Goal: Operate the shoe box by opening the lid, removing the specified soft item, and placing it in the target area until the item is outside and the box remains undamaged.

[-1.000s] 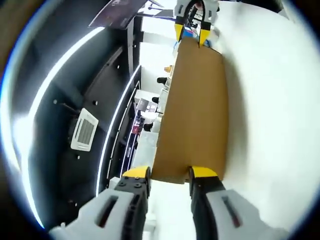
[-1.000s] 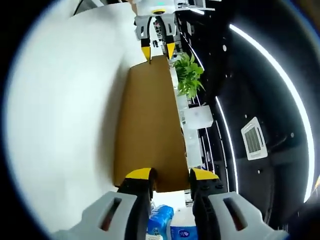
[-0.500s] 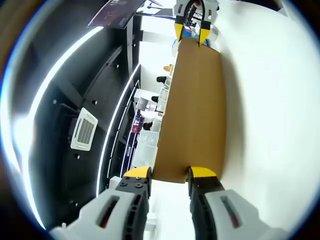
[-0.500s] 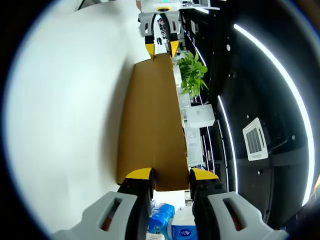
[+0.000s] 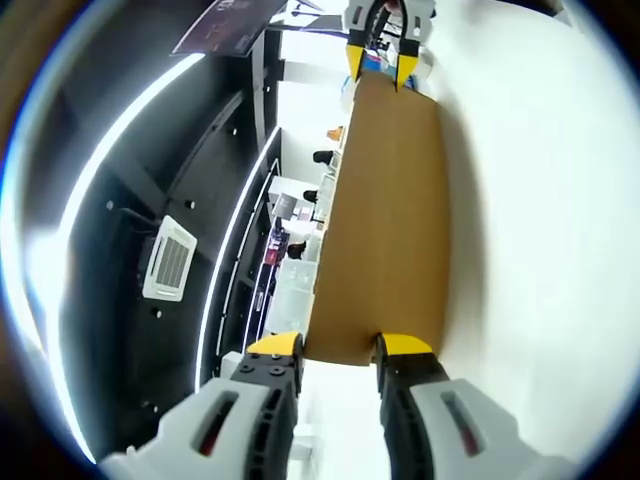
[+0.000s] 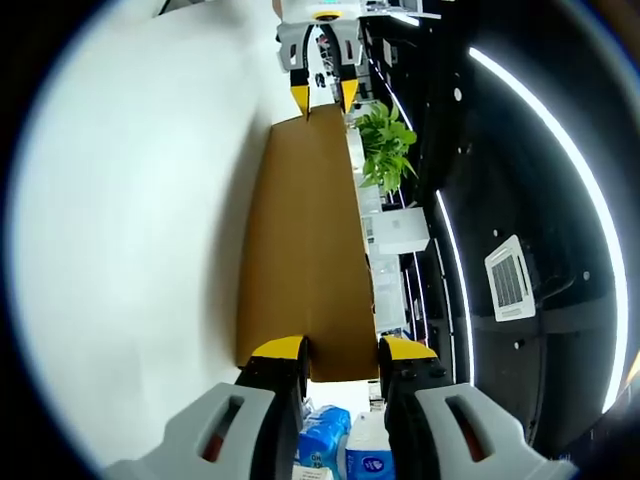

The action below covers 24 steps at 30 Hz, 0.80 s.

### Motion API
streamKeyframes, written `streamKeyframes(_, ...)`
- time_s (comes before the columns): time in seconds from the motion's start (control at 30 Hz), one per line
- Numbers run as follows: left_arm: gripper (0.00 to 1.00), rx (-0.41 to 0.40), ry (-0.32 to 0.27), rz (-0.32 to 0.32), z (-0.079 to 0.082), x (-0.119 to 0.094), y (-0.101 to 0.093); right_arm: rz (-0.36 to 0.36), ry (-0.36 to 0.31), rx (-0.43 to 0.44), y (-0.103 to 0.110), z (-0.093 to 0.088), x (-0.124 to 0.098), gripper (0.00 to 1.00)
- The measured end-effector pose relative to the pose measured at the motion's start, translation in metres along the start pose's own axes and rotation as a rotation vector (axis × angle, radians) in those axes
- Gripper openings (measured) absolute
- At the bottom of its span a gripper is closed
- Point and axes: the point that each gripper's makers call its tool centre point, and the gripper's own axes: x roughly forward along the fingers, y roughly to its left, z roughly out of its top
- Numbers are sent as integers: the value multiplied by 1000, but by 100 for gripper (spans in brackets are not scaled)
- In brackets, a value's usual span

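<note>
Cardboard lid (image 5: 390, 220) stretches from 6 to 12 o'clock in the left gripper view, with our left gripper (image 5: 340, 348) clamping its near edge between yellow-tipped jaws. Our right gripper (image 5: 382, 72) holds the far edge at 12 o'clock. In the right gripper view the lid (image 6: 305, 240) runs likewise, white worktop (image 6: 130, 220) at 9 o'clock, a green plant (image 6: 385, 150) at 1 o'clock.

No text legible. Dark hanging sign (image 5: 235, 22) in the left gripper view carries pale lettering, too blurred and oblique to read. Blue-and-white packages (image 6: 345, 452) between the jaws in the right gripper view bear a small blue mark, unreadable. Brown cardboard lid (image 6: 305, 255) is plain, no print.
</note>
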Motion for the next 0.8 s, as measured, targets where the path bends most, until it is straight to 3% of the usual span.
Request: streamKeyframes(0.8,30,-22,1,0,-1,0,-4,5,16,3,4,-4,2,28)
